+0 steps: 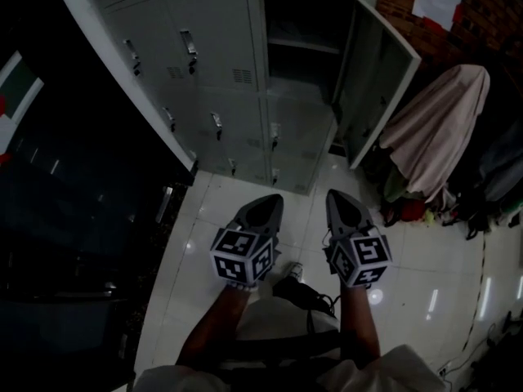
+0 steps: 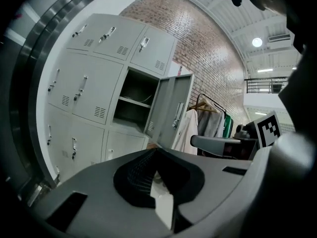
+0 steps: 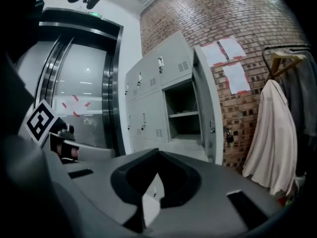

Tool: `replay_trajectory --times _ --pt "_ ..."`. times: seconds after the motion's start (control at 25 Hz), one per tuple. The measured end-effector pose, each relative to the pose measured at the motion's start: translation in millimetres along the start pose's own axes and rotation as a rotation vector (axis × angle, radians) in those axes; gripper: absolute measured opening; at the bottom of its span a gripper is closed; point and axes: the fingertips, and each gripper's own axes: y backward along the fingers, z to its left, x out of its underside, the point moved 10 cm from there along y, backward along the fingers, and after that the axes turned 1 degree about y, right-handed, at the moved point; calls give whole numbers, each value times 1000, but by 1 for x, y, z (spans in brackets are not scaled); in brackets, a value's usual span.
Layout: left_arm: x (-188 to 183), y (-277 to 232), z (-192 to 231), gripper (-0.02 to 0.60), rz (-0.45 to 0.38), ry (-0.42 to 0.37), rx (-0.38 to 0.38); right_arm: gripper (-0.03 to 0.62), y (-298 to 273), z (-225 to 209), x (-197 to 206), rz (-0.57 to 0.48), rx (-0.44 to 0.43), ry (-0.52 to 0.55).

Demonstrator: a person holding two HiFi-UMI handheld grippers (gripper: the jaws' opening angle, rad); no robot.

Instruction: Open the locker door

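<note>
A bank of grey lockers [image 1: 204, 72] stands ahead of me. One upper compartment [image 1: 302, 47] is open and shows a bare shelf, with its door [image 1: 377, 76] swung out to the right. The same door [image 2: 173, 113] [image 3: 207, 113] appears in both gripper views. My left gripper [image 1: 276, 198] and right gripper [image 1: 333, 194] hang side by side low over the floor, well short of the lockers. Both point at the lockers with jaws together and nothing between them. The left gripper [image 2: 157, 150] and the right gripper [image 3: 158, 152] touch nothing.
A pale garment [image 1: 437, 129] hangs on a rack to the right of the open door, before a brick wall [image 1: 474, 15] with papers [image 3: 230, 58]. A dark elevator front [image 1: 65, 219] fills the left. Cables [image 1: 315, 296] lie on the glossy tiled floor [image 1: 425, 268].
</note>
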Motion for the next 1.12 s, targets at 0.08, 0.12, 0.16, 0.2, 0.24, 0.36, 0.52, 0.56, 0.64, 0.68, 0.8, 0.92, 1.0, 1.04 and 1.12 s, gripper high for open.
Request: replay_trajectory --times 0.08,0.12,0.16,0.2,0.24,0.36,0.52,0.56,0.64,0.68,0.8,0.92,1.0,1.04,1.12 --pt "8 24 -3 -6 -8 0 2 5 13 23 5 7 -10 9" --pt "12 36 -5 -6 -11 3 5 5 20 34 7 10 -13 14" --pt "16 47 -8 -6 -15 6 9 5 29 46 9 14 -15 19" --pt "21 59 -11 -6 -18 10 14 5 38 57 11 19 -16 25" --pt "26 70 -15 -6 -21 13 19 5 48 67 14 24 -16 29" --pt "42 100 -25 -6 -23 27 38 5 77 92 26 39 -16 35" --pt "60 131 -42 -6 -22 38 63 5 111 113 36 48 2 40" --pt "63 136 -46 -6 -23 37 66 5 118 116 37 46 3 43" --pt "66 145 -56 -6 -28 31 67 5 129 118 36 45 -4 37" --pt "67 147 -60 -6 -29 26 67 5 133 117 37 43 -12 23" --pt "66 150 -71 -6 -29 15 64 4 139 113 35 29 -29 -7" --pt "59 149 -78 -6 -39 10 58 3 142 109 27 20 -34 12" --pt "55 147 -84 -6 -48 6 59 3 146 105 21 16 -35 23" --pt "53 144 -87 -6 -52 4 61 3 149 102 19 12 -34 25" --pt "50 138 -94 -6 -57 1 65 3 153 95 16 4 -29 26"
